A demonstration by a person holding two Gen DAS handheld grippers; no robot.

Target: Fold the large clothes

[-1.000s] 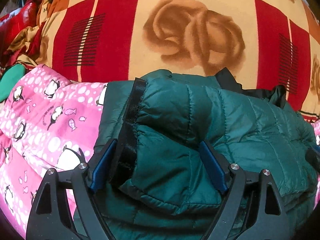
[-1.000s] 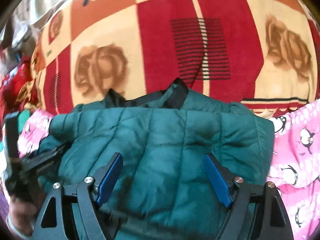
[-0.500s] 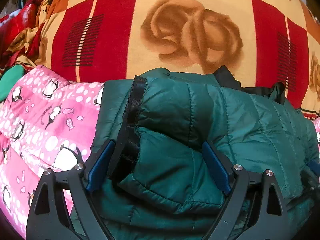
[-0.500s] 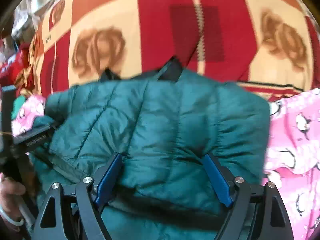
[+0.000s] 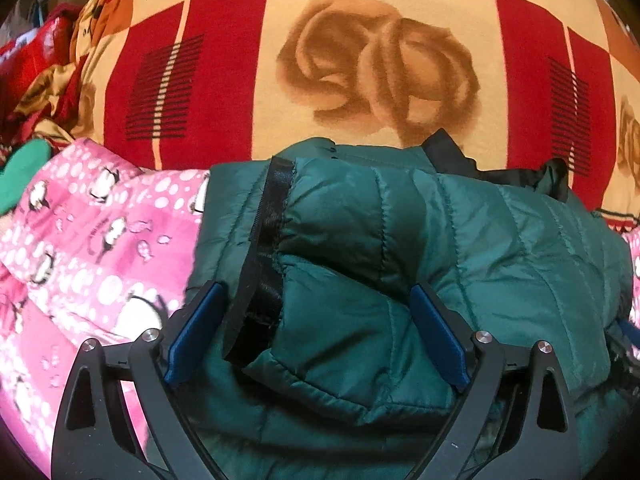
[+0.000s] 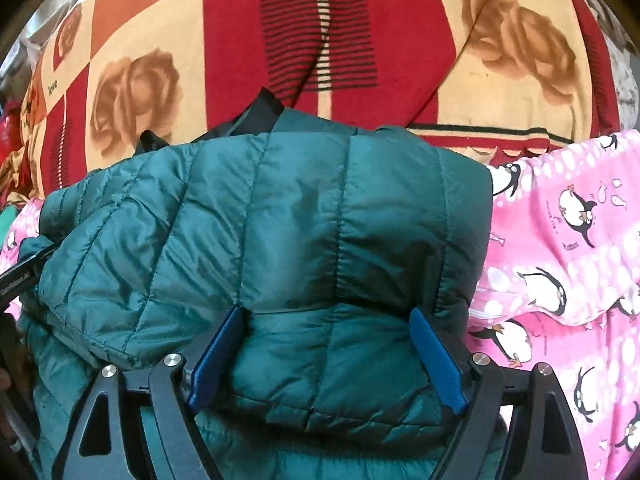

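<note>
Here, left tool (image 5: 316, 320) opening and right tool (image 6: 328, 344) wide astride the folded green jacket's (image 5: 460, 248) near edge.

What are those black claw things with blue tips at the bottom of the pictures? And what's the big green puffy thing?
Those claws are grippers, like big tongs. A person holds one in each hand, and each has a little camera looking out along its two fingers. So one picture is the left gripper's view and the other is the right gripper's view.

The puffy thing is a green quilted jacket, folded over on itself. It lies on a pink penguin blanket, and behind that is a red and cream blanket with roses.

Nothing is being squeezed right now. The left gripper's jaws are opening, with a fold of the jacket between them. The right gripper is open too, its blue fingers standing on either side of the jacket's edge.
</note>
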